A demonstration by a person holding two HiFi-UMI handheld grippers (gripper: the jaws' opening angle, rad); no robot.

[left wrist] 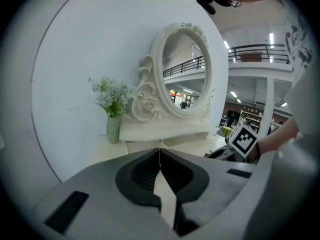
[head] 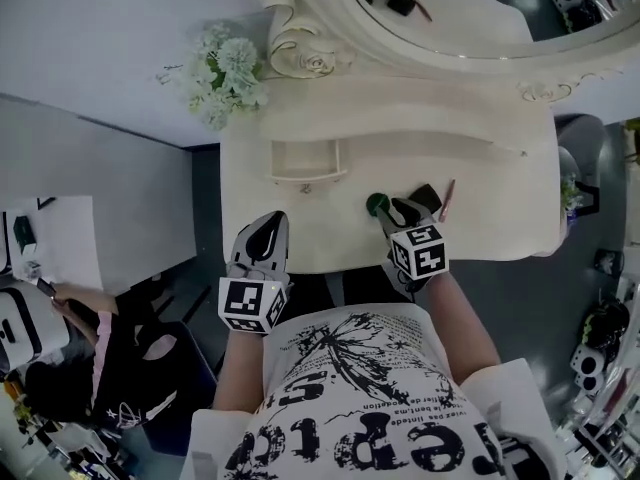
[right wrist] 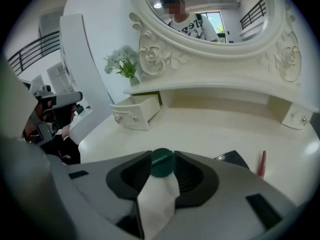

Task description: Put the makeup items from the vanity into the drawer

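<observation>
We see our right claw (right wrist: pixel 161 155) narrowly parted, a green cap (right wrist: pixel 162 164) at twelve o'clock, its body hidden; our left claw (left wrist: pixel 160 150) is pressed together, empty.

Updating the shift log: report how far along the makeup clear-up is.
Done: the drawer is pulled open, with nothing visible inside. In hand: the right gripper has its jaws either side of the green-topped item, which sits on the vanity. The left gripper is shut and empty. Left: the green-topped item, the black case and the red pencil all need to go in.
</observation>
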